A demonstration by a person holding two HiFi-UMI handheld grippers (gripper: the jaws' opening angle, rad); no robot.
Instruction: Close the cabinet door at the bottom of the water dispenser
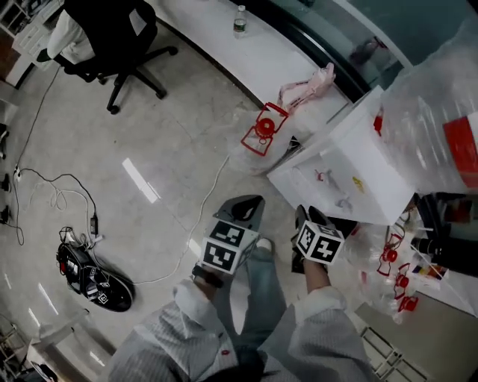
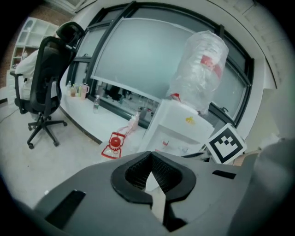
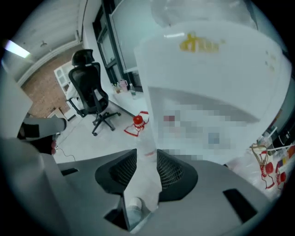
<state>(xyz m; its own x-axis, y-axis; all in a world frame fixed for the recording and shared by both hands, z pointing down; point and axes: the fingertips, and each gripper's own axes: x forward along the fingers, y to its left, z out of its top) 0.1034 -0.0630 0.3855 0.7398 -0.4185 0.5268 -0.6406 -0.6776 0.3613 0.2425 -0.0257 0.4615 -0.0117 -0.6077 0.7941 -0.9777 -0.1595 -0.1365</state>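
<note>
Closest to you are your two striped sleeves, and each hand holds a gripper out over the floor (image 1: 149, 157). Your left gripper (image 2: 150, 156) has its jaws together. The tips touch and nothing sits between them. Your right gripper (image 3: 146, 155) has its jaws apart. Only floor shows in the gap, and the pads press on nothing.

Both grippers are close to each other. They point toward the white water dispenser (image 1: 351, 175), which stands just past your right gripper. The right gripper is near the front of the dispenser but does not touch it. The cabinet door is down at the bottom of the dispenser. From up here you cannot see it, so you cannot tell if it is shut.

A big bottle wrapped in a clear bag (image 1: 429, 112) sits on top of the dispenser. Small red things (image 1: 261, 133) lie on the floor beside the dispenser, on its left. Off to your left, a black thing with cables (image 1: 93, 282) lies on the floor, well apart from the grippers.

Farther away, a long white tabletop (image 1: 276, 56) runs along the window. A small bottle (image 1: 240, 21) stands upright on it. A black office chair (image 1: 112, 33) stands at the far left.
</note>
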